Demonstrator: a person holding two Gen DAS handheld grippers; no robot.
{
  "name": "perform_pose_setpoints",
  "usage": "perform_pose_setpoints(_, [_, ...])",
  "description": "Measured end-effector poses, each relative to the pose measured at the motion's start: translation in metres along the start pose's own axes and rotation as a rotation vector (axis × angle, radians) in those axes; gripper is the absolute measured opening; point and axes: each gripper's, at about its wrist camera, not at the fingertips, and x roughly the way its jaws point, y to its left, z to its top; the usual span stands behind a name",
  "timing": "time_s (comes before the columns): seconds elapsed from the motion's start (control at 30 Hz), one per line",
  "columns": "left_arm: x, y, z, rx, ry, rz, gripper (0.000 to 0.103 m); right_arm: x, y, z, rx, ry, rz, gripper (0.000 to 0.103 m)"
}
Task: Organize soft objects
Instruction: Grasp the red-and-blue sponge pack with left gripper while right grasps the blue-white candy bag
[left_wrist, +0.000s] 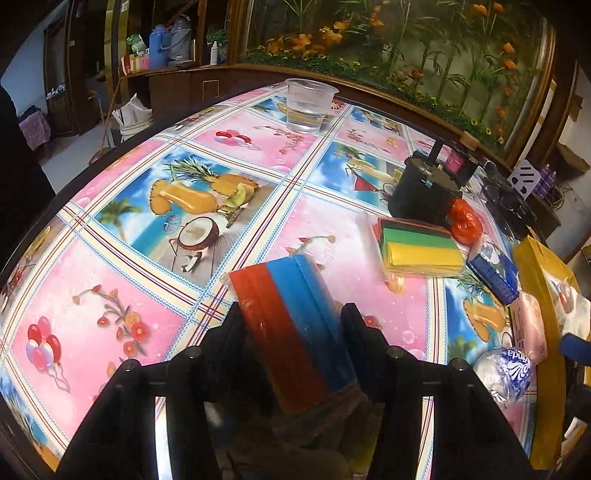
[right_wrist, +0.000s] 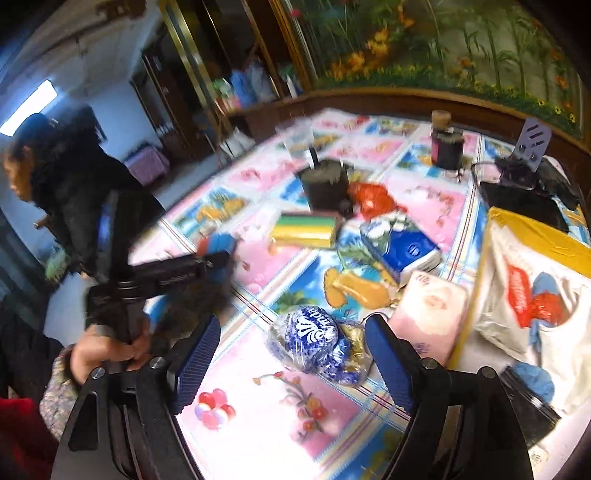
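Cluttered desk (left_wrist: 110, 258): left tongs (left_wrist: 291, 314) clamp red-blue sponge pack (left_wrist: 291, 317) mid-body, light and squashy; right tongs (right_wrist: 291, 354) wide, wrapped blue bundle (right_wrist: 317, 343) just ahead.

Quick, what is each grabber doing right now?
Left gripper: closed on the red and blue sponge pack.
Right gripper: open, holding nothing, above the blue wrapped bundle.

Plastic cup (left_wrist: 308, 105) of water on the patterned tablecloth (left_wrist: 147, 280) at twelve o'clock. Black pot (left_wrist: 421, 194) at two o'clock, dark jar (right_wrist: 447, 142) with a cork beyond it at one. Flasks (left_wrist: 171, 44) on a shelf at eleven o'clock. Flower mural (left_wrist: 424, 48) behind.
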Motion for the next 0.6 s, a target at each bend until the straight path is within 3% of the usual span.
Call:
perform_pose_setpoints(0.2, [0.000, 0.001, 0.001, -0.004, -0.003, -0.009, 0.052, 0.044, 0.003, -0.003, 0.036, 0.154, -0.087, 0.085])
perform_pose_setpoints(0.33, [0.001, 0.001, 0.002, -0.002, -0.003, -0.010, 0.052, 0.036, 0.027, -0.018, -0.039, 0.195, 0.050, 0.085])
perform_pose_setpoints(0.37, [0.001, 0.001, 0.002, -0.002, -0.003, -0.009, 0.052, 0.035, 0.031, -0.021, -0.047, 0.198, 0.050, 0.085])
perform_pose_setpoints(0.6, [0.001, 0.001, 0.002, -0.002, -0.003, -0.009, 0.052, 0.051, 0.037, -0.020, -0.145, 0.197, -0.164, 0.085])
